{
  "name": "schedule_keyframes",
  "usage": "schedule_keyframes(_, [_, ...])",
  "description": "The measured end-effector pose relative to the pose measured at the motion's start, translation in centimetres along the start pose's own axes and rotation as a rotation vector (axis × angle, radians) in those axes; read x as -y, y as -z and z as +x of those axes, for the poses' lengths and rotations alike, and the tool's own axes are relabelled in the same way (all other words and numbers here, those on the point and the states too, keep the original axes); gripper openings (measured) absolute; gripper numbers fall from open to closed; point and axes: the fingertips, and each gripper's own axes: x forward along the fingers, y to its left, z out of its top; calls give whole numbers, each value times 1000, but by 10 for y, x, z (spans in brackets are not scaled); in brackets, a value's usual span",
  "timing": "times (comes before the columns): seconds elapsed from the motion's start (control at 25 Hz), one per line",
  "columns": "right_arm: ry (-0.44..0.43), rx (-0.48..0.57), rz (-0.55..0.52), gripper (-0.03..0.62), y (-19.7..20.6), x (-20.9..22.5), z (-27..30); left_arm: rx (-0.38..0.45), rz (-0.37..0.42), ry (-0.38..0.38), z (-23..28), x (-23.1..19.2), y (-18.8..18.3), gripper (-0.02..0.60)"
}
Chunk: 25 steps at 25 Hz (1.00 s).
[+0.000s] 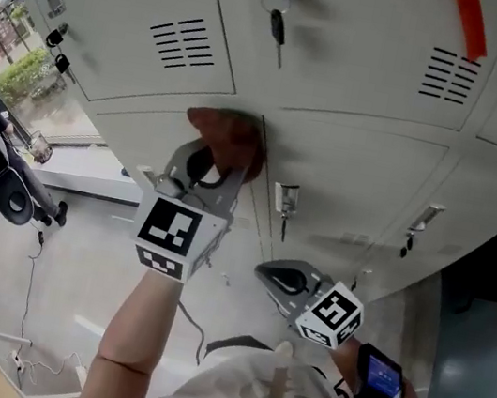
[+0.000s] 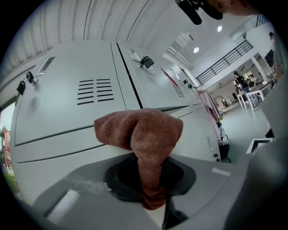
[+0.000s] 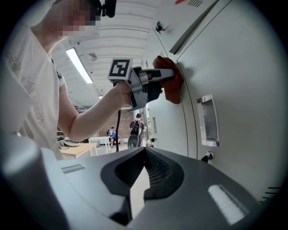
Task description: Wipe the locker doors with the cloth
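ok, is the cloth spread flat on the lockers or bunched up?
Bunched. The cloth is a wadded lump clamped in the left gripper, its rounded end against the locker doors.

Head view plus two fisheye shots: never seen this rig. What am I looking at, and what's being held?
No robot here: a person holds a two-jaw gripper in each hand. The head view comes from a camera on the person's head; the other two from cameras riding on each gripper. The left gripper is clamped on a brown cloth, pressing it against the grey locker doors. The right gripper is lower down, jaws together, holding nothing. The marker cubes belong to the grippers. A key hangs in the upper locker's lock.
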Motion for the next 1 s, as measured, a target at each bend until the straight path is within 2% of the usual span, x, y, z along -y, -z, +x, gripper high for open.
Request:
schedule_keyframes(0.16, [0, -12, 5, 8, 1, -2, 9, 33, 13, 12, 2, 4, -2, 81])
schedule_keyframes(0.36, [15, -11, 22, 8, -1, -6, 25, 30, 4, 94, 9, 16, 14, 81])
schedule_keyframes(0.6, [55, -25, 63, 8, 10, -12, 32, 24, -34, 149, 1, 12, 38, 80])
schedule_keyframes(0.72, [85, -36, 70, 8, 10, -7, 39, 25, -43, 152, -4, -1, 47, 80])
schedule_keyframes(1.0, [78, -36, 72, 8, 14, -21, 73, 13, -37, 128, -31, -43, 70, 80])
